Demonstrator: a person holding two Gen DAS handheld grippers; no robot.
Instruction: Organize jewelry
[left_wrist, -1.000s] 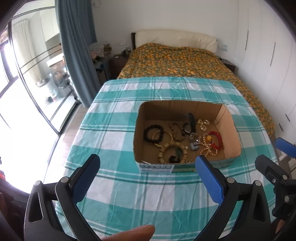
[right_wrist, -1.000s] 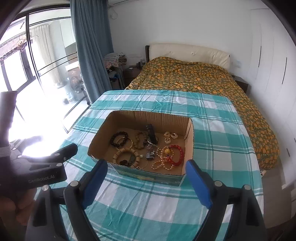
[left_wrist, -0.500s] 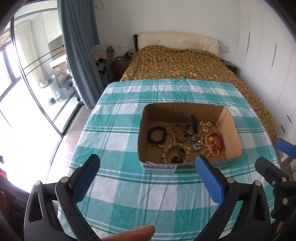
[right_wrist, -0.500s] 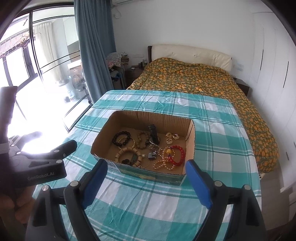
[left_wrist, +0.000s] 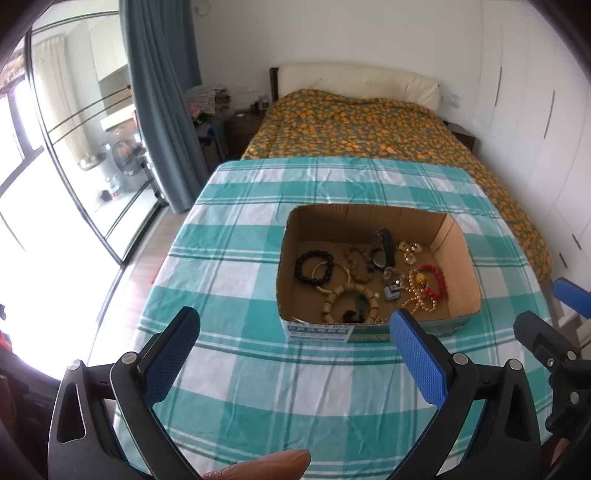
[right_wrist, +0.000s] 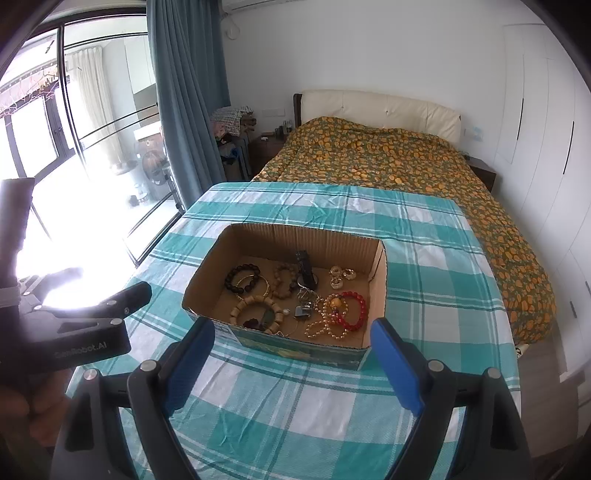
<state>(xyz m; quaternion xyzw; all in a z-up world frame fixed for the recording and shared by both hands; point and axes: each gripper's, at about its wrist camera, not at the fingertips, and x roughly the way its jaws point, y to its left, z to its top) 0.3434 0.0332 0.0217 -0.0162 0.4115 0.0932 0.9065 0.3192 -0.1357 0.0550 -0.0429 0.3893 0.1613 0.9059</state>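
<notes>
An open cardboard box (left_wrist: 458, 254) (right_wrist: 207, 273) sits on a table with a teal checked cloth (left_wrist: 236, 266) (right_wrist: 424, 295). Inside lie several pieces of jewelry: a black bead bracelet (left_wrist: 312, 266) (right_wrist: 241, 281), a large wooden bead bracelet (left_wrist: 350, 302) (right_wrist: 258, 311), a red bead bracelet (left_wrist: 436, 281) (right_wrist: 355, 309), a pearl strand (left_wrist: 421, 300) (right_wrist: 325, 325), gold rings (left_wrist: 409, 251) (right_wrist: 341, 276) and a dark watch (left_wrist: 385, 246) (right_wrist: 305, 268). My left gripper (left_wrist: 295, 339) is open and empty, short of the box's near side. My right gripper (right_wrist: 291, 350) is open and empty, just before the box's near wall.
A bed with an orange-patterned cover (left_wrist: 354, 125) (right_wrist: 399, 162) stands beyond the table. Blue curtains (left_wrist: 162, 92) and a glass door (left_wrist: 74, 147) are on the left, white wardrobes (left_wrist: 535, 122) on the right. The table edge falls off at left and right.
Both grippers have pulled back and lifted a little, so the box looks smaller and farther. Jaws stayed open. Nothing in the box moved.
</notes>
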